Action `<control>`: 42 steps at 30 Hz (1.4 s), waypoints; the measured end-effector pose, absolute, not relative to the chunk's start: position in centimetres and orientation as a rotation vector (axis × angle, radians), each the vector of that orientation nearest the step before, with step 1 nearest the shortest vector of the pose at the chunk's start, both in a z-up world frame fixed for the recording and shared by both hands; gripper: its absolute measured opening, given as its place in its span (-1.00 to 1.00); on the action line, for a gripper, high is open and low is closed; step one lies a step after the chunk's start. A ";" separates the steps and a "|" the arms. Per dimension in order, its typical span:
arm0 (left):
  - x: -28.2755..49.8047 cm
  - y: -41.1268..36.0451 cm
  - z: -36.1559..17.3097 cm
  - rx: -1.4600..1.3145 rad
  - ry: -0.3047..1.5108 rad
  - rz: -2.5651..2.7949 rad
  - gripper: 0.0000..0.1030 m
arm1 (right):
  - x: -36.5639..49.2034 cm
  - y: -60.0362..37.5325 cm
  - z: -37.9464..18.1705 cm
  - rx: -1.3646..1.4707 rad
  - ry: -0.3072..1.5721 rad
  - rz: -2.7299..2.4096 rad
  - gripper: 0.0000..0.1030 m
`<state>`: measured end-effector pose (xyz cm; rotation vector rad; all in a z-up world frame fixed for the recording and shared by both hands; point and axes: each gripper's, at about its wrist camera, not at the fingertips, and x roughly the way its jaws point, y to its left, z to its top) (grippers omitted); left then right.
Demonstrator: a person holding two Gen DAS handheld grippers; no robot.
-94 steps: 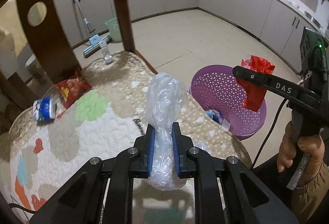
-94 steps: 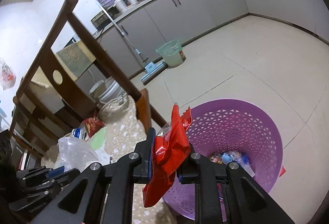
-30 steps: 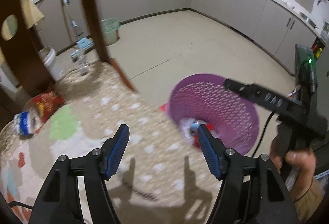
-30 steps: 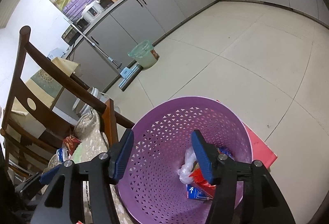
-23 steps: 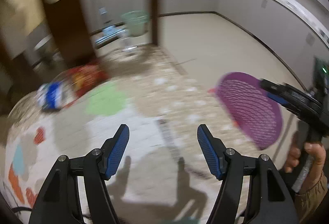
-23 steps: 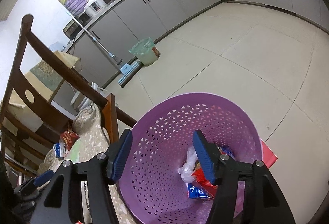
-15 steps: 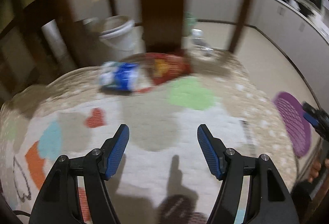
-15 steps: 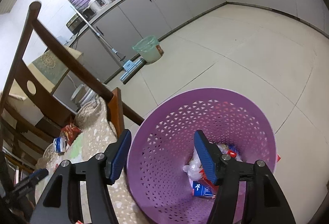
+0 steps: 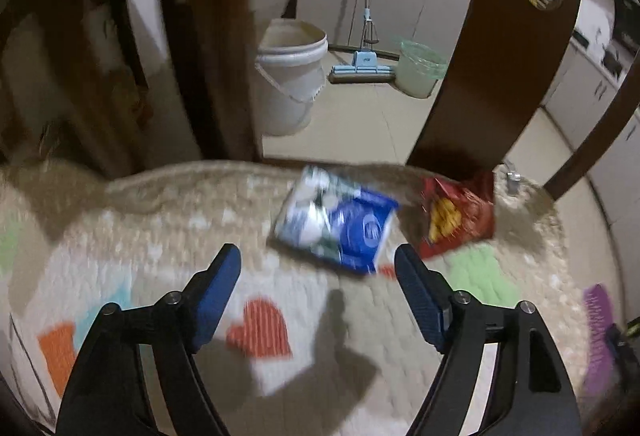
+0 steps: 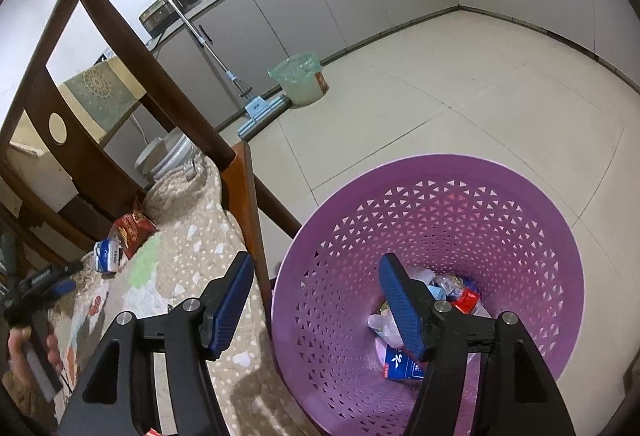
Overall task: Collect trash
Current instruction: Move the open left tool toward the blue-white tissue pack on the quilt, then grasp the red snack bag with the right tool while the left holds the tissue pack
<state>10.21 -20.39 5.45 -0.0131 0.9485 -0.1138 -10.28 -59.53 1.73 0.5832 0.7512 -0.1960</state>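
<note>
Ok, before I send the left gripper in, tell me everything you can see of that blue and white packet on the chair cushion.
The blue and white packet looks like a crumpled, glossy plastic wrapper, blue with a round logo at one end, white and silvery at the other. It lies flat and skewed on the patterned cushion, near the chair back. Its right end reaches or slightly overlaps the red snack bag; blur hides which. The open left gripper sits just short of it, not touching. The right wrist view shows it small beside the same bag.
</note>
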 end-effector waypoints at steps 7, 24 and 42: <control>13.3 -22.9 2.7 0.140 0.933 -0.107 0.60 | -9.6 -59.9 0.9 0.595 0.780 -0.192 0.35; 10.6 -22.8 2.9 0.043 1.013 -0.235 -0.64 | -9.1 -58.1 1.0 0.509 0.788 -0.192 0.35; -1.7 -15.8 1.5 -0.056 0.952 -0.403 -0.62 | 1.0 -45.0 5.3 0.415 0.898 0.148 0.42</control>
